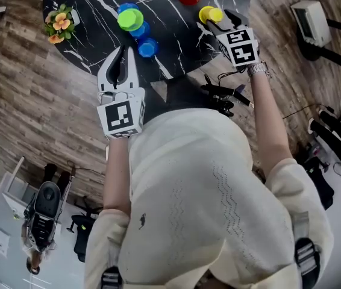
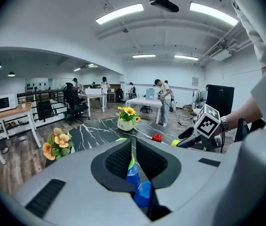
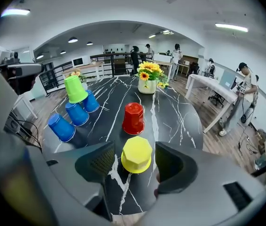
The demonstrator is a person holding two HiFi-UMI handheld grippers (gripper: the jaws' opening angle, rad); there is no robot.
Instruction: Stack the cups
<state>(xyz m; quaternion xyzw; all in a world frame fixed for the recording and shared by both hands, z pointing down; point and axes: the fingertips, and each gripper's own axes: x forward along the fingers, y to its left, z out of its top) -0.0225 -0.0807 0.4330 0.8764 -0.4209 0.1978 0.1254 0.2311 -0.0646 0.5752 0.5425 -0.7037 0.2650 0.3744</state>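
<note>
Black marble table has the stack only partly built. Green cup sits on top of the blue cups, with one more blue just beside them. Red cup and yellow cup stand apart, upside down, not stacked yet. Right gripper tongs are wide, straddling the yellow cup, pads apparently not pressing. Left gripper tongs are narrow, holding nothing, near the blue cups. Most stacking looks left.

near cup at front of table, second cup just behind it, cup cluster at left, vase far behind
</note>
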